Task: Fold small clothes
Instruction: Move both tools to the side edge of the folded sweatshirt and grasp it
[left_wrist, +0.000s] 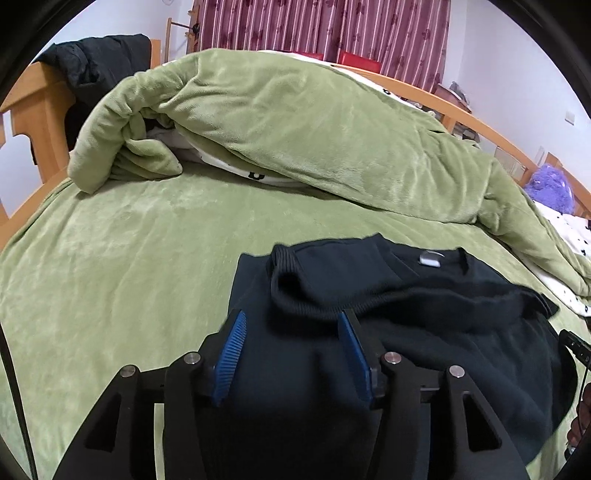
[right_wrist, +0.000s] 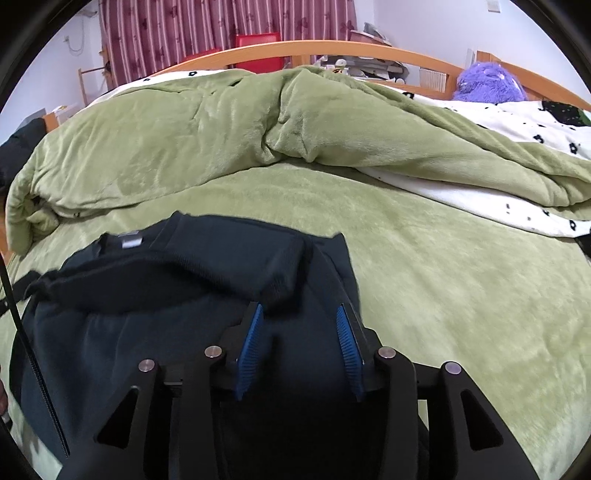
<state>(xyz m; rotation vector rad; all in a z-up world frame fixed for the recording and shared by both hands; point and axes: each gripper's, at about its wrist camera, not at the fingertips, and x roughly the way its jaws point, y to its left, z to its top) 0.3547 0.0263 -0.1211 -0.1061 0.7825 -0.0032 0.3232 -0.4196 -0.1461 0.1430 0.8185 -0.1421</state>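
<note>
A dark navy sweatshirt (left_wrist: 424, 302) lies on the green bed sheet (left_wrist: 122, 266), its sleeves folded in over the body and a white neck label (left_wrist: 430, 259) showing. My left gripper (left_wrist: 293, 325) is open, its blue pads (left_wrist: 231, 354) low over the sweatshirt's left part, near a ribbed cuff (left_wrist: 286, 260). In the right wrist view the sweatshirt (right_wrist: 166, 295) fills the lower left. My right gripper (right_wrist: 299, 317) is open over its right edge, beside the folded right sleeve (right_wrist: 258, 254). Whether fabric lies between the pads is unclear.
A bunched green blanket (left_wrist: 314, 122) with a white flowered lining (right_wrist: 517, 122) lies across the far half of the bed. A wooden bed frame (right_wrist: 332, 48), a purple plush toy (right_wrist: 487, 83), a black jacket (left_wrist: 96, 62) and striped curtains (left_wrist: 321, 26) stand behind.
</note>
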